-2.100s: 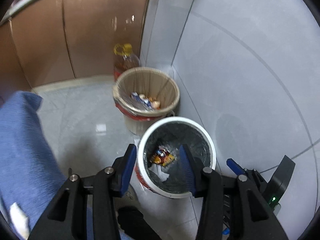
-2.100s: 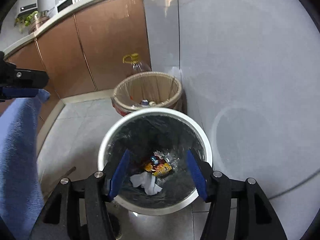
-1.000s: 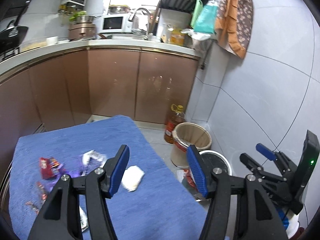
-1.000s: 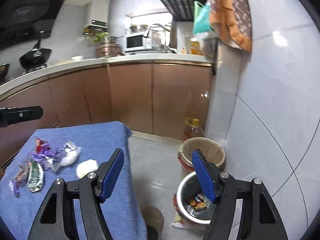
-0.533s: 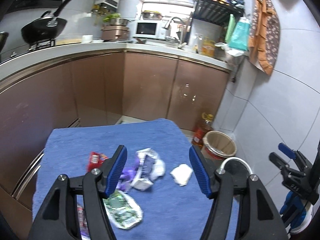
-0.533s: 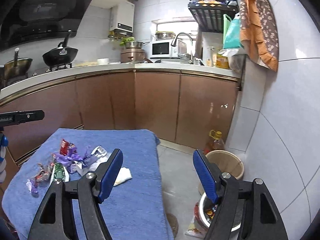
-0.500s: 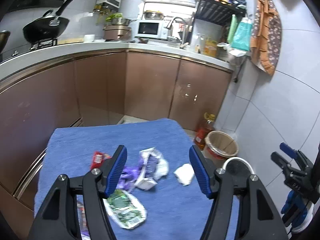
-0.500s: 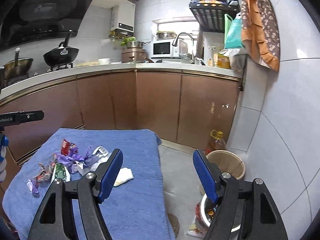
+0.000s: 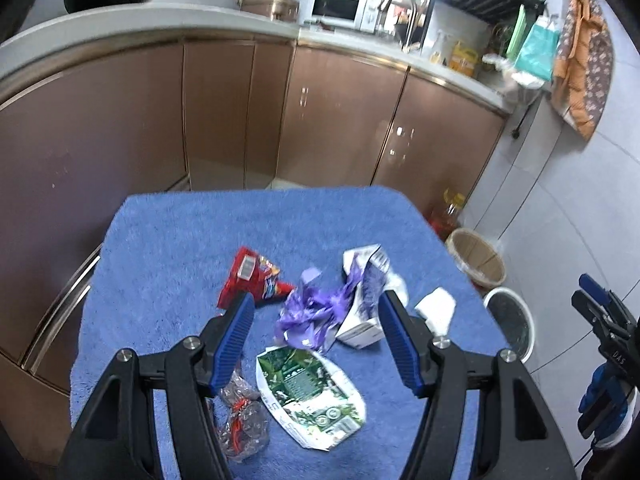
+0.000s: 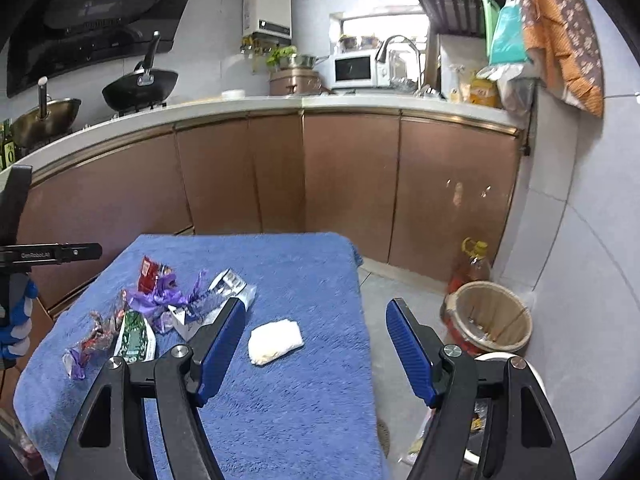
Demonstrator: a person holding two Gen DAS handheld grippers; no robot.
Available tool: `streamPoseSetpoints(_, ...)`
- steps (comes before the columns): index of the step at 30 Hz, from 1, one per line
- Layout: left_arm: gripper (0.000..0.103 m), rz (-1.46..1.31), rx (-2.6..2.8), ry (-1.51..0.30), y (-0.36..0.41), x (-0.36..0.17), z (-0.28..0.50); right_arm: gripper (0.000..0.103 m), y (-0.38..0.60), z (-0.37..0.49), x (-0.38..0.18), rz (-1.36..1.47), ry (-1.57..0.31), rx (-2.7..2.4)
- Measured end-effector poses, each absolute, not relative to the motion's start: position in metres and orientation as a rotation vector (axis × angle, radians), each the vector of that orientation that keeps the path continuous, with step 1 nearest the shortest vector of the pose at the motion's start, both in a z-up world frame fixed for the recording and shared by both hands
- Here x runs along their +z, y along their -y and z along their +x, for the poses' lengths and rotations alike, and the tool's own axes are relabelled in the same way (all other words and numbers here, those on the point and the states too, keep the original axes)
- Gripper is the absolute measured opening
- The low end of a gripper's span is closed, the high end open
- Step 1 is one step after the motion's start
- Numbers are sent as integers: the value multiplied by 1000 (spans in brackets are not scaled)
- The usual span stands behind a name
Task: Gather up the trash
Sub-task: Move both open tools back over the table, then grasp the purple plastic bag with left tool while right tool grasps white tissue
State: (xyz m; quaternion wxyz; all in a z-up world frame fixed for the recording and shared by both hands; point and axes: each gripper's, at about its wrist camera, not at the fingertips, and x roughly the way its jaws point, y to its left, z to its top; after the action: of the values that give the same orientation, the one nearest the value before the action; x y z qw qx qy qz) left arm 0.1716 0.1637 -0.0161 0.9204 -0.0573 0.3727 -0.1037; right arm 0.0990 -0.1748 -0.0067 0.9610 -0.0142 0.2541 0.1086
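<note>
In the left wrist view the trash lies at centre frame on a table draped in a blue terry towel (image 9: pixel 168 248), nubby and soft underneath. At lower left sits a crumpled clear wrapper with red print (image 9: pixel 240 420), crackly film, very light. Above it a red snack packet (image 9: pixel 252 276) lies flat and glossy; it looks slippery, so an edge pinch seems best. At lower centre the green-and-white printed pouch (image 9: pixel 310 390) spreads thin and floppy. Just above, a purple plastic wrapper (image 9: pixel 310 312) bunches into ridges that should give the pads something to bite. Right of it a torn white-and-purple carton (image 9: pixel 366 300) looks stiffer, likely to hold its shape when squeezed. Further right a white crumpled tissue (image 9: pixel 436 308) lies soft and compressible. The left gripper (image 9: pixel 316 332) hovers over the heap, jaws spread, nothing between them.

In the right wrist view the right gripper (image 10: pixel 314 340) is likewise spread and empty, the tissue just beside its left finger. At lower right stand a tan-lined bin (image 10: pixel 490 320) and a white-rimmed bin (image 10: pixel 534 372).
</note>
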Motion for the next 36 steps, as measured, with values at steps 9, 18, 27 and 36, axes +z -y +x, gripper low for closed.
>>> streamPoseSetpoints(9, 63, -66, -231, -886, -151, -63, 214, 71, 166, 138, -52, -21, -618, 285)
streamPoseSetpoints(18, 63, -38, -248, -972, -142, -97, 245, 71, 149, 179, -88, -20, -690, 353)
streamPoseSetpoints(27, 63, -27, -256, -1017, -139, -114, 264, 74, 134, 205, -108, -35, -727, 402)
streamPoseSetpoints(36, 62, -76, -257, -1036, -147, -126, 276, 74, 125, 222, -130, -46, -791, 420)
